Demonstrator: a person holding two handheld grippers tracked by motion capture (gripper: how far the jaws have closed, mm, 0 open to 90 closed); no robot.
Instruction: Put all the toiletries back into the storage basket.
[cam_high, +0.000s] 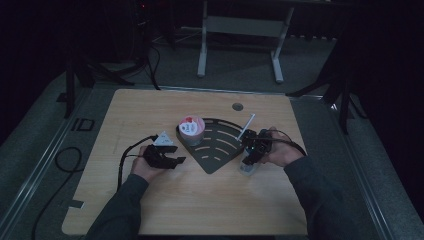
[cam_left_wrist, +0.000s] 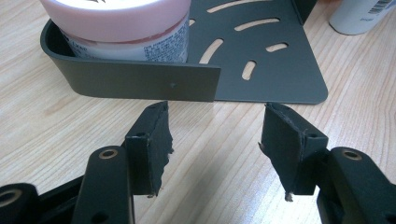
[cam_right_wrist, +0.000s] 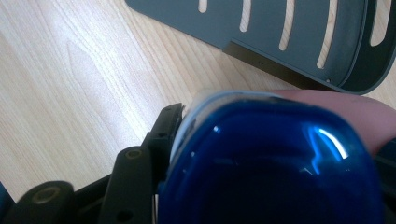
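A dark grey slotted corner tray (cam_high: 220, 145) lies on the wooden table. A white jar with a pink lid (cam_high: 191, 129) stands in the tray's back left corner. My left gripper (cam_high: 177, 161) rests low just left of the tray, open. In the left gripper view its fingertips (cam_left_wrist: 215, 126) stand apart over bare wood, short of the tray's front wall (cam_left_wrist: 140, 79), with the jar (cam_left_wrist: 116, 23) behind it. My right gripper (cam_high: 252, 155) is shut on a white bottle with a blue cap (cam_high: 246, 167), upright at the tray's right edge. In the right gripper view the cap (cam_right_wrist: 275, 163) hides the far jaw.
A thin white stick (cam_high: 247, 125) leans at the tray's right rim. A round grommet (cam_high: 237, 106) sits near the table's far edge. Black cables trail off the left side. Bare wood stretches in front of both hands. A metal frame stands on the floor beyond.
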